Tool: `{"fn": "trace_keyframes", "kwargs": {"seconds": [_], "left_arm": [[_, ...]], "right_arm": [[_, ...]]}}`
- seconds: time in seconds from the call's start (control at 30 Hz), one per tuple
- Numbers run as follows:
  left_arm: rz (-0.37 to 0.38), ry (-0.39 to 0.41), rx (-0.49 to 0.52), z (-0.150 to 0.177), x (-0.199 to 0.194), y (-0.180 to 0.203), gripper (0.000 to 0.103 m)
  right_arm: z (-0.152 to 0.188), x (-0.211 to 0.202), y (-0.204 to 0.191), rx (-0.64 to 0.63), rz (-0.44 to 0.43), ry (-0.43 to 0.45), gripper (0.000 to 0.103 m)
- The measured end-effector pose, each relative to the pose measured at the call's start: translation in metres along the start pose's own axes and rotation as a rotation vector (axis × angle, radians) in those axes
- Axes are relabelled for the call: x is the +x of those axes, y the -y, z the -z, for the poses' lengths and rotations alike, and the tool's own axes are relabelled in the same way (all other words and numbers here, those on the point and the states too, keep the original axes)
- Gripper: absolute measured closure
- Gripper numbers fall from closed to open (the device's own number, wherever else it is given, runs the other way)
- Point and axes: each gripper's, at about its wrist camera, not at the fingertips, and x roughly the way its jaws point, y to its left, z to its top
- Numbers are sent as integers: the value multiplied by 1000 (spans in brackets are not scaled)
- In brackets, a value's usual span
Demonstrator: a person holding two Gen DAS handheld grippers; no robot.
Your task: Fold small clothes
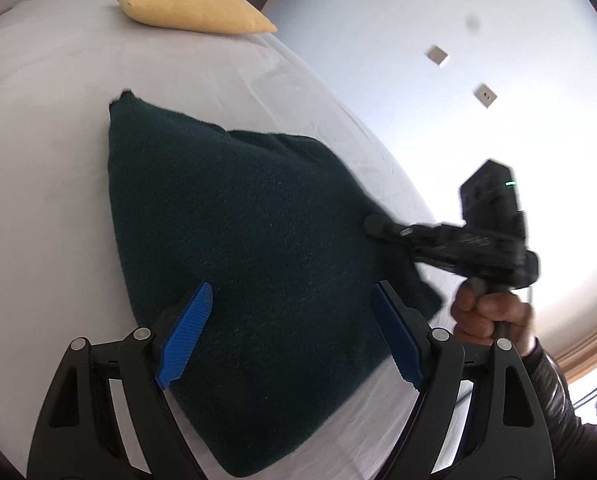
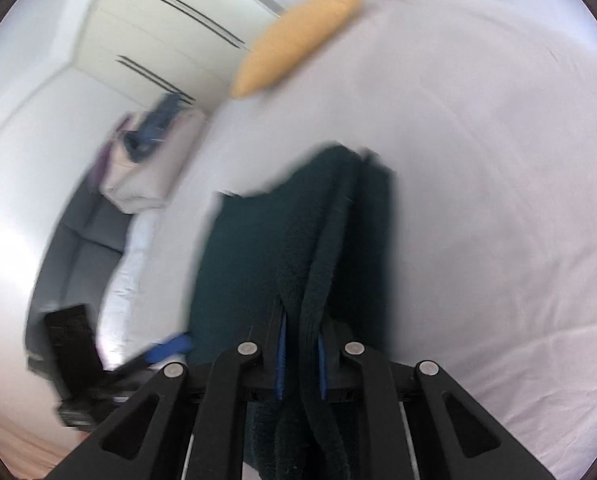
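Already the right gripper (image 2: 300, 364) pinches a bunched edge of the dark green knit garment (image 1: 250, 264) lying on the white bed (image 1: 50, 128) below the yellow pillow (image 1: 194, 10), while the left gripper (image 1: 290, 336) hovers spread over it, so the thick folds could slip free if pulled unevenly.

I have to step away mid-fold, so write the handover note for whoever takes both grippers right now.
Right gripper: shut on a bunched edge of the dark green knit garment.
Left gripper: open, over the garment's near part, holding nothing.
Garment: lies on the white bed sheet, one side lifted by the right gripper; yellow pillow at the far end.
Done: edge gripped.
Left: carry it over, flatten, finish the fold.
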Motion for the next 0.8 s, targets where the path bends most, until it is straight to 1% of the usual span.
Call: {"fn": "trace_keyframes", "kwargs": {"seconds": [0.07,0.13,0.2,0.23,0.3,0.33,0.43,0.5,0.53,0.57,0.6,0.63,0.7,0.73,0.8], "left_arm": [[7,-5,13,2,2,4,22],[-5,6,36,5,-2,8,22],[-33,44,44,7,-10,12,22],[-53,72,40,7,-15,10,22],[-71,104,28,6,-21,5,22],[-80,100,25,6,-19,3,22],[-121,48,48,10,-5,2,22],[-181,1,70,16,7,-6,22],[-187,-25,56,19,12,-10,22],[-179,-31,32,21,12,-16,22],[-174,-19,13,23,8,-20,22],[-175,13,3,22,0,-22,22],[-170,73,5,16,-15,-23,22],[-167,112,12,10,-25,-23,22],[-160,165,22,-2,-37,-24,22]], "right_arm": [[6,2,20,63,-32,7,91],[11,-2,26,94,-54,32,91],[14,-8,22,88,-56,44,91],[15,-9,21,83,-51,46,91],[18,-9,20,82,-45,49,91],[18,-6,23,90,-40,44,91],[21,6,35,100,-46,27,91],[21,6,41,125,-71,26,93],[20,5,40,124,-73,21,92],[19,4,38,115,-71,14,91],[19,2,37,116,-68,11,89],[18,-3,34,118,-59,13,87],[18,-16,27,106,-34,41,79],[18,-22,24,106,-15,56,79],[18,-35,13,83,26,81,79]]}}
